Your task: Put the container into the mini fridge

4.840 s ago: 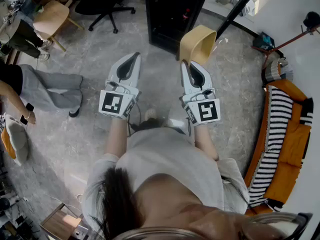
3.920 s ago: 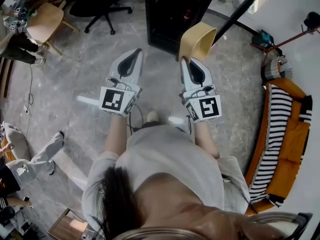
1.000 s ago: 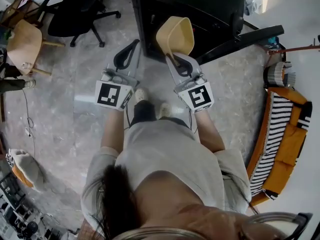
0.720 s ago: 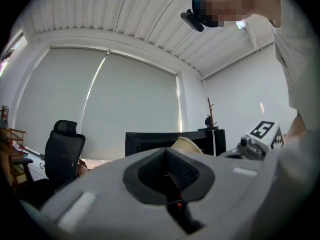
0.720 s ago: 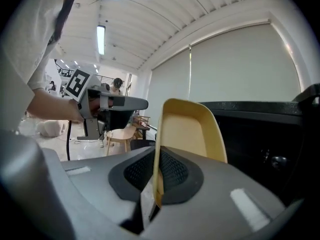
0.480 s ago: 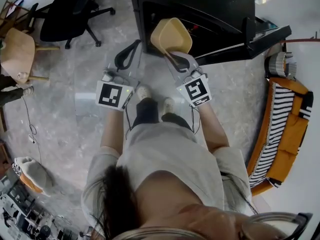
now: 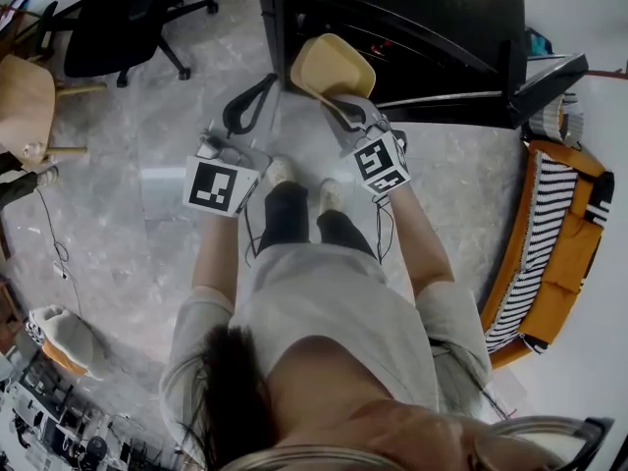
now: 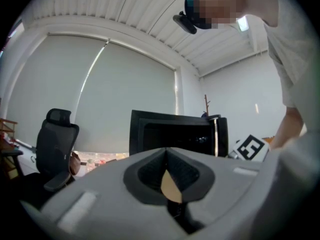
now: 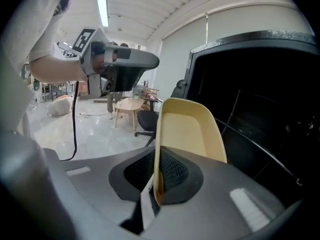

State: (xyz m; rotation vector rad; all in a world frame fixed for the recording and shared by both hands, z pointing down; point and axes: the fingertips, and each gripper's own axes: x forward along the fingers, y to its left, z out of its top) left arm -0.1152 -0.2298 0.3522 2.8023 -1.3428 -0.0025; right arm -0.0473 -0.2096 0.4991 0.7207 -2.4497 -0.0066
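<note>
A beige plastic container (image 7: 332, 65) is tipped on its side, its rim pinched by my right gripper (image 7: 340, 102), which is shut on it. It hangs just in front of the black mini fridge (image 7: 412, 13), whose door (image 7: 496, 94) stands open to the right. In the right gripper view the container (image 9: 187, 131) rises from the jaws beside the dark fridge interior (image 9: 265, 114). My left gripper (image 7: 267, 80) hovers left of the container, shut and holding nothing. In the left gripper view, the fridge (image 8: 175, 134) is straight ahead.
A black office chair (image 7: 128, 13) and a wooden chair (image 7: 25, 96) stand at the left on the grey floor. An orange and striped sofa (image 7: 549, 243) runs along the right. The person's feet (image 7: 299, 180) are close before the fridge.
The person has stepped up to the fridge. The right gripper has carried the container forward and left to the fridge opening. The left gripper stays shut beside it.
</note>
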